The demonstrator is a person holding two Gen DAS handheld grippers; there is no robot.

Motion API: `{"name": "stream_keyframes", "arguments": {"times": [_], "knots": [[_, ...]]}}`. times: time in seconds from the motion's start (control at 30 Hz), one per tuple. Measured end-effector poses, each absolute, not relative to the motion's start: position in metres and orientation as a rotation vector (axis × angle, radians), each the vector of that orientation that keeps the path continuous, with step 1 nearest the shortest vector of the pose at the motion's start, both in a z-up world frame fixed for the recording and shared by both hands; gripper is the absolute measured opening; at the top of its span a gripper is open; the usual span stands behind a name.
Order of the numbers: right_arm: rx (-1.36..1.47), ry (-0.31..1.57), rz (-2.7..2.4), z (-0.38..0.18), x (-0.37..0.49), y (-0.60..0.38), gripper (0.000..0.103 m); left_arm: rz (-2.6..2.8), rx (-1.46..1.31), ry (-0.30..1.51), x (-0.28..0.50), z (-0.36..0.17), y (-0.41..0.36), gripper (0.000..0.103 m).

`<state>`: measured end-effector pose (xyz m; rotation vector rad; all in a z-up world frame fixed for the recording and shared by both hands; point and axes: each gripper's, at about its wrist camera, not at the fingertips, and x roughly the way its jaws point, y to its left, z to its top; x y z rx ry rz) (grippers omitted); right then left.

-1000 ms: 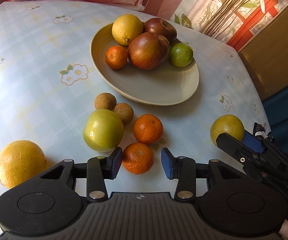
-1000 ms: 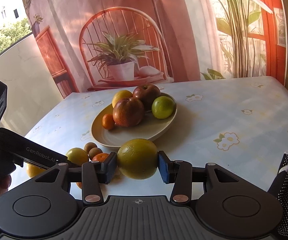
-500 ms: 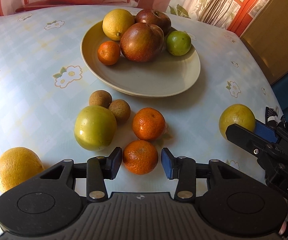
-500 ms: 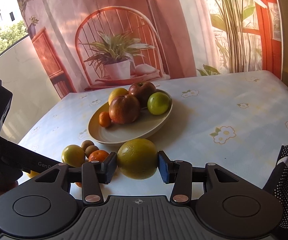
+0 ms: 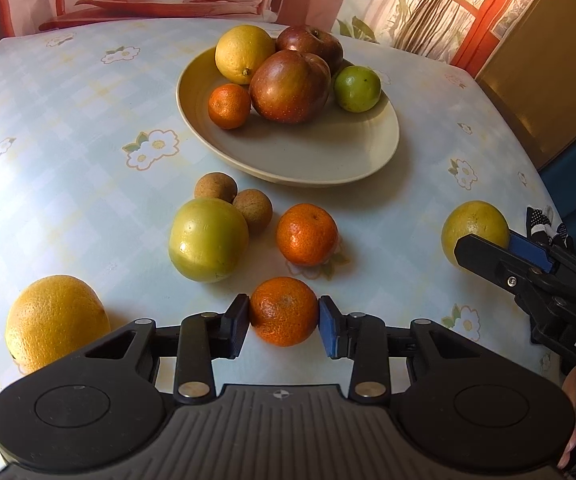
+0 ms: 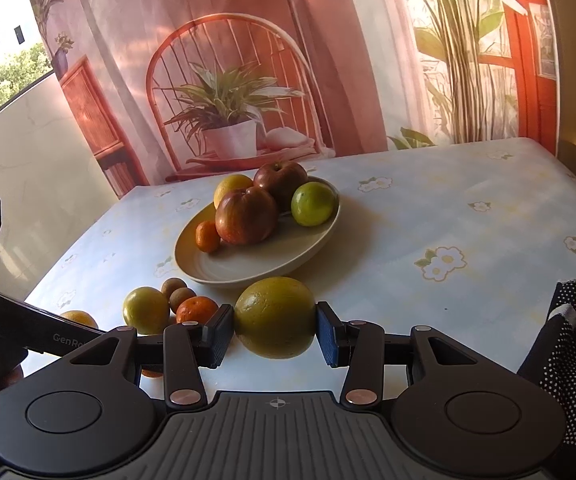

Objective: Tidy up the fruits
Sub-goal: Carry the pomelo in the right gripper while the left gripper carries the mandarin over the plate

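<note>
1. Your left gripper (image 5: 283,322) points steeply down at the table, and the nearest mandarin (image 5: 283,311) sits squarely between its pads. The jaws are closing on it and both pads look to touch its sides, while the fruit rests on the tablecloth (image 5: 67,168). A second ago the pads stood clear of this mandarin on both sides, so the gap has gone and the view has crept closer.
2. Your right gripper (image 6: 275,330) is clamped on the big yellow-green citrus (image 6: 274,317), pads on its left and right flanks. That grip and pose match the earlier frame.
3. Just beyond the left gripper lie a second mandarin (image 5: 307,234), a green apple (image 5: 207,240) and two small brown fruits (image 5: 252,210). An orange (image 5: 56,322) lies near on the left.
4. The relation that matters: the plate (image 5: 308,160) lies straight ahead of both grippers, past the loose cluster. Round fruit has no long axis to speak of. The plate itself is oval, its length running left to right in the left wrist view.
5. Its near half is bare; a lemon (image 5: 243,54), two red apples (image 5: 290,86), a lime (image 5: 356,88) and a small mandarin (image 5: 228,105) crowd the far half.
6. I judge your right gripper nearer a drop, as it grips already, though neither is plainly closer.
</note>
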<state>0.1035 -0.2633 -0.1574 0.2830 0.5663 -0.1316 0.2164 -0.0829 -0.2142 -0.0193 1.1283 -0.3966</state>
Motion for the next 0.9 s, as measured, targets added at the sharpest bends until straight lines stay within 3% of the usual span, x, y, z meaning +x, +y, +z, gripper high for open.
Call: {"name": "stream_keyframes", "arguments": {"times": [0.37,0.9], "knots": [[0.253,0.549,-0.115,-0.142,0.111,-0.259,0.041,-0.378,-0.002,0.961,0.213,-0.168,-0.06,0.039],[0.126,0.466,-0.075,-0.082,0.17,-0.266,0.041,-0.343,0.021,0.782,0.269,-0.101,-0.044,0.039]]}}
